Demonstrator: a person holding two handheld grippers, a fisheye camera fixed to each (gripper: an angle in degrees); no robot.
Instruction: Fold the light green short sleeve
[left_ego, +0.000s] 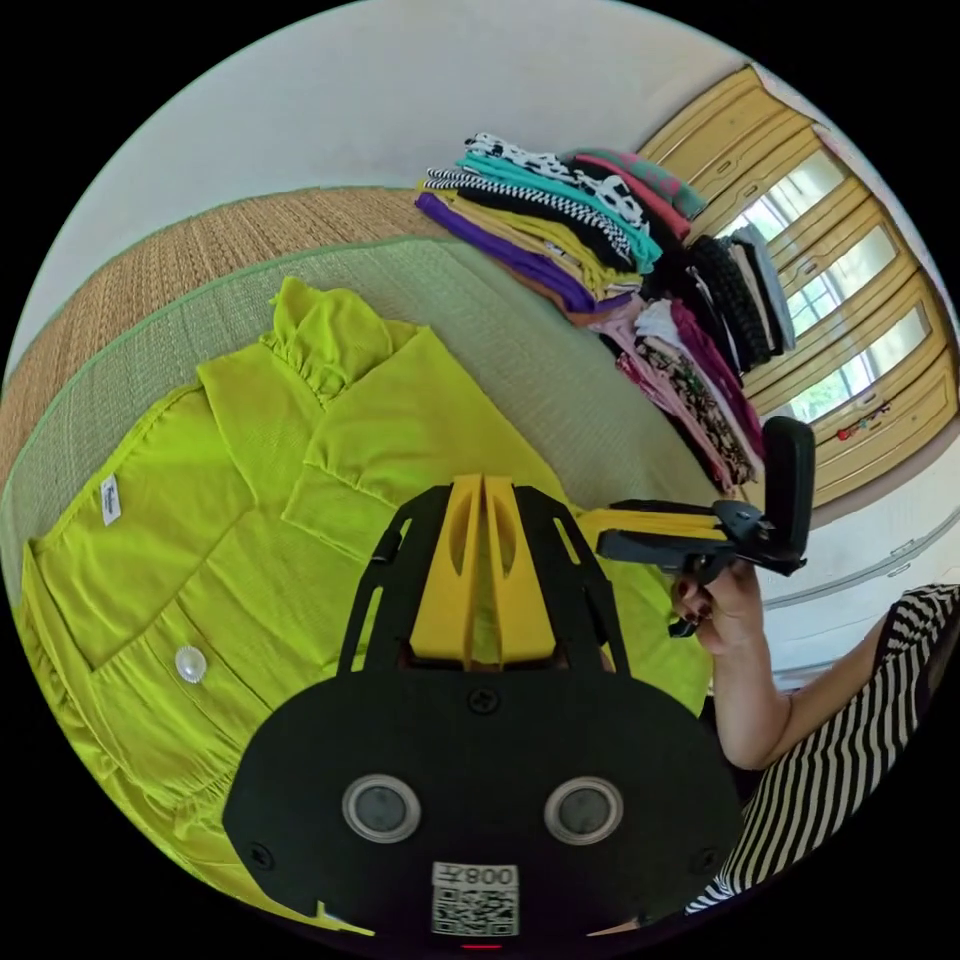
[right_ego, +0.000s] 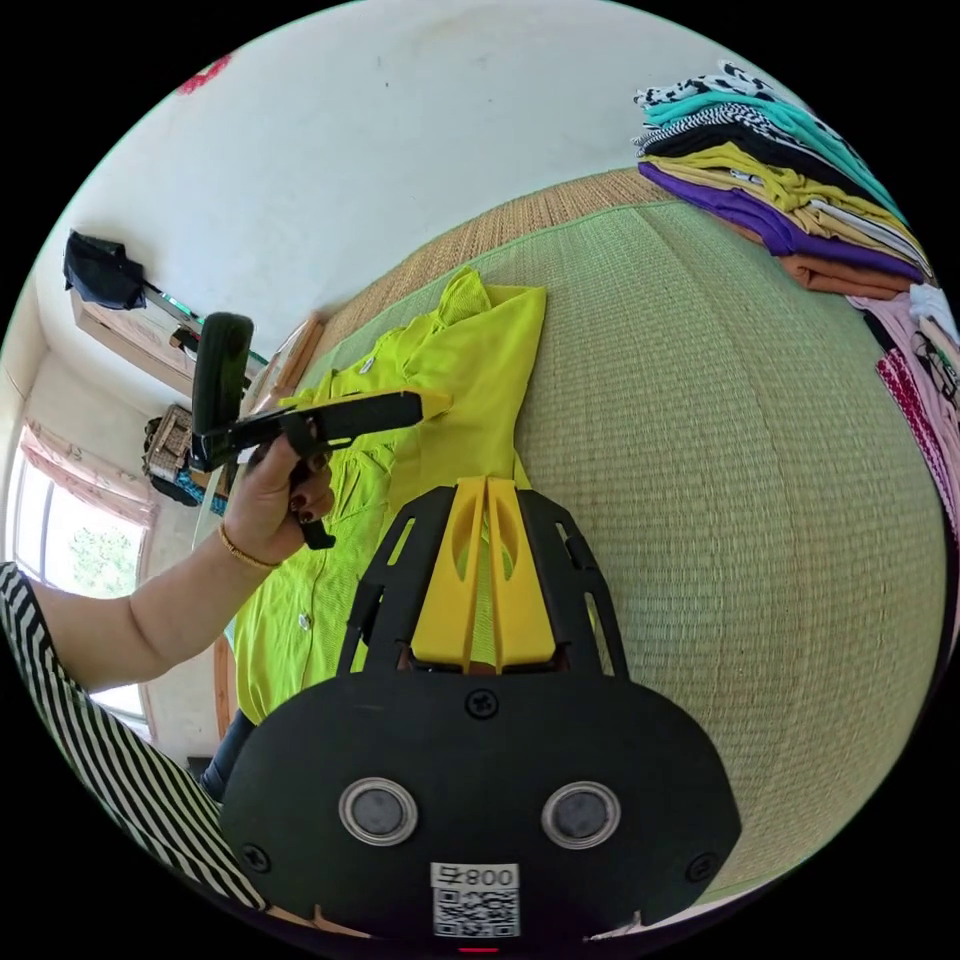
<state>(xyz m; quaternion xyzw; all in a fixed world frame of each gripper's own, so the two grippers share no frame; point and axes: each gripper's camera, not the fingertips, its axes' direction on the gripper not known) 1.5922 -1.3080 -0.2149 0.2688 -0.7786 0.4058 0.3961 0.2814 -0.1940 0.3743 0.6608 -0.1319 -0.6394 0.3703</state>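
- Left gripper (left_ego: 484, 490) sits nearest in the left gripper view — its yellow jaws are pressed together just above the shirt (left_ego: 260, 500), with no cloth clearly seen between them.
- On that gripper's black body is a white sticker with a square code; I leave it unread.
- Lime-green shirt lies spread on the mat (left_ego: 560, 370), partly folded: one sleeve (left_ego: 325, 345) with a ruffled cuff is turned in across the body.
- A small white label (left_ego: 110, 498) is sewn near the collar; its print is too small to tell. A white button (left_ego: 190, 663) shows lower on the front.
- Right gripper (left_ego: 600, 530) comes in from the right, held in a hand (left_ego: 725, 600) with dark nails; its jaws lie closed at the shirt's near-right edge — whether they pinch cloth I cannot tell.
- In the right gripper view, the right gripper's own jaws (right_ego: 484, 490) are likewise shut, over the shirt's edge (right_ego: 480, 350) where it meets the mat (right_ego: 720, 480).
- There the left gripper (right_ego: 435, 403) reaches over the shirt from the left, held in the other hand (right_ego: 275, 490), which wears a thin bracelet; a striped sleeve (right_ego: 110, 750) shows below.
- Folded clothes in a pile (left_ego: 590, 230) stand at the mat's far right; a wooden door (left_ego: 850, 330) with panes lies beyond.
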